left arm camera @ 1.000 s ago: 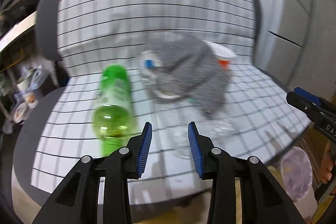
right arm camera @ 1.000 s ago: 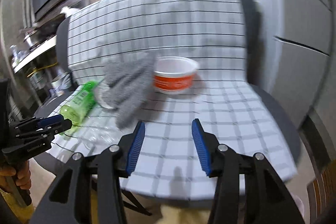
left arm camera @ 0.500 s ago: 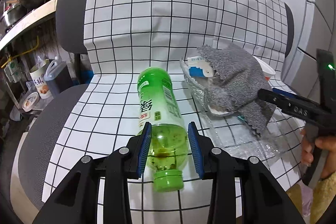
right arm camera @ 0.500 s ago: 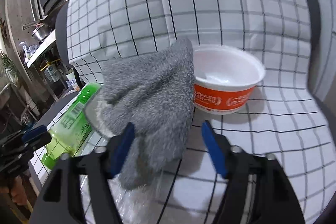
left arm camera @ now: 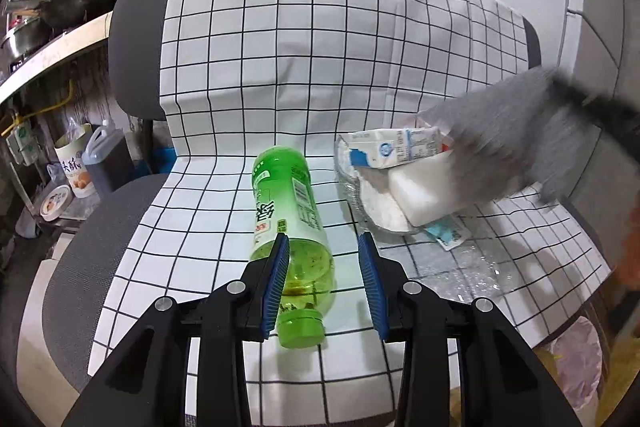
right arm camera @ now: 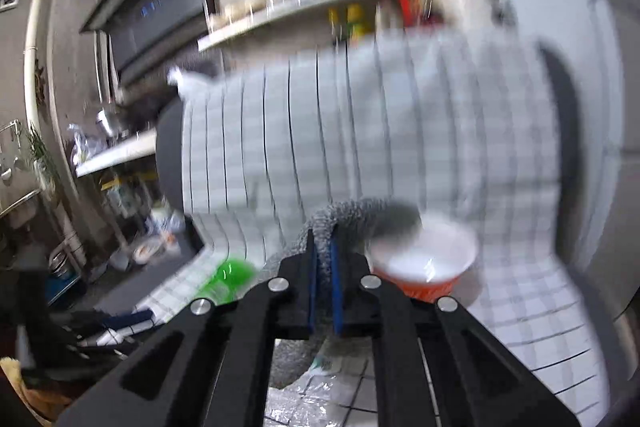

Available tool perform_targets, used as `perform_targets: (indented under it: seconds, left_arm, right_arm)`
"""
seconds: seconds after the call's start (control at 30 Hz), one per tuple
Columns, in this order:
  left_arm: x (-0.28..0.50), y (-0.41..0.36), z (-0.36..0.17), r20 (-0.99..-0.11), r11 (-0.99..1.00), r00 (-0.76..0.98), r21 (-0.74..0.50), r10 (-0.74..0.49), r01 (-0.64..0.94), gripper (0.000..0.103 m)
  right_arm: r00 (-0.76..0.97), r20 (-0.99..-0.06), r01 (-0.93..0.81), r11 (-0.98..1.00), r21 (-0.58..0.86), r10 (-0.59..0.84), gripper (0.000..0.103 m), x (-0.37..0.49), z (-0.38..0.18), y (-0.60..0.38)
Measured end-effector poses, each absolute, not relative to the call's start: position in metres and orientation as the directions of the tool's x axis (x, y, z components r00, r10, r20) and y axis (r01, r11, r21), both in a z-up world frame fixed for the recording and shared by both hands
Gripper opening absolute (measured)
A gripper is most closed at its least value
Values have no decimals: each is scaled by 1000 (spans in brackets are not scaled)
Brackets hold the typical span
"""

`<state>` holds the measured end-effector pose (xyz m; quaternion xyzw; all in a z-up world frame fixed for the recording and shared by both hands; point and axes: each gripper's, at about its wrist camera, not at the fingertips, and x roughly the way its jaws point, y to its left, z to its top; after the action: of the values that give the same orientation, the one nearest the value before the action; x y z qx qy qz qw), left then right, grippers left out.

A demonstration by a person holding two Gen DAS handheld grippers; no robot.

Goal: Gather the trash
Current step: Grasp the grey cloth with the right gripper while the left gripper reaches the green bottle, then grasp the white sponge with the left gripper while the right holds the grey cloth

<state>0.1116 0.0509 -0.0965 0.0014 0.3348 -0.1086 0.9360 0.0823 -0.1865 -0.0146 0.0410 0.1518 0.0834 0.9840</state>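
While lying on its side on the checked cloth (left arm camera: 224, 211) over the chair seat, the green bottle (left arm camera: 294, 227) is sitting cap-end toward the left gripper (left arm camera: 324, 283). Its jaws are standing wide apart, straddling the bottle's lower body w/o squeezing it, prob. lining up for a grab round the narrow part. Just right of the bottle, a clear bag (left arm camera: 384, 203) w/ a carton (left arm camera: 396, 147) and white wrapper is slumping on the seat; a grey rag (left arm camera: 504, 143), blurred, is hanging above it.

Right view is heavily smeared. The right gripper (right arm camera: 324, 279) is pinching the rag (right arm camera: 352, 219) w/ jaws nearly closed on a fold, so it's dangling clear of the seat. An orange bowl (right arm camera: 424, 267) is sitting on the cloth just beyond; the bottle (right arm camera: 228, 277) is showing low left. No bin in sight, so I can't tell where the rag is headed.
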Motion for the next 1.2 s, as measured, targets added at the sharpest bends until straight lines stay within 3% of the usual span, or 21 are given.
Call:
perform_targets:
  seconds: [0.23, 0.3, 0.33, 0.6, 0.73, 0.83, 1.0, 1.13, 1.2]
  left_arm:
    - [114, 32, -96, -632, 962, 729, -109, -262, 251, 38]
    - [118, 23, -96, -636, 958, 722, -109, -272, 265, 51]
    - [119, 19, -96, -634, 958, 724, -107, -273, 267, 59]
    - [163, -10, -94, -645, 948, 702, -123, -302, 295, 62]
    - [187, -21, -98, -656, 951, 698, -108, -286, 289, 75]
    - [199, -31, -103, -667, 952, 694, -75, -270, 298, 73]
    - [189, -52, -120, -690, 908, 632, -89, -352, 409, 76]
    - [190, -62, -133, -722, 910, 614, -51, -318, 410, 76]
    - [195, -60, -136, -728, 910, 599, -83, -333, 406, 72]
  right_arm:
    - [948, -306, 57, 993, -106, -87, 6, 31, -6, -215]
    - [938, -325, 91, 989, -119, -125, 6, 24, -15, -226]
    - [931, -341, 96, 989, -110, -128, 6, 22, -21, -233]
    - [880, -468, 82, 997, -8, -77, 6, 34, -76, -253]
    - [868, -496, 66, 997, 36, -39, 6, 45, -94, -254]
    - [866, -499, 56, 997, 52, -22, 6, 49, -99, -255]
    - [864, -503, 55, 997, 54, -21, 6, 52, -104, -258]
    - [860, -511, 50, 996, 70, -7, 6, 53, -107, -259]
    - [860, -510, 46, 997, 69, -5, 6, 52, -108, -259]
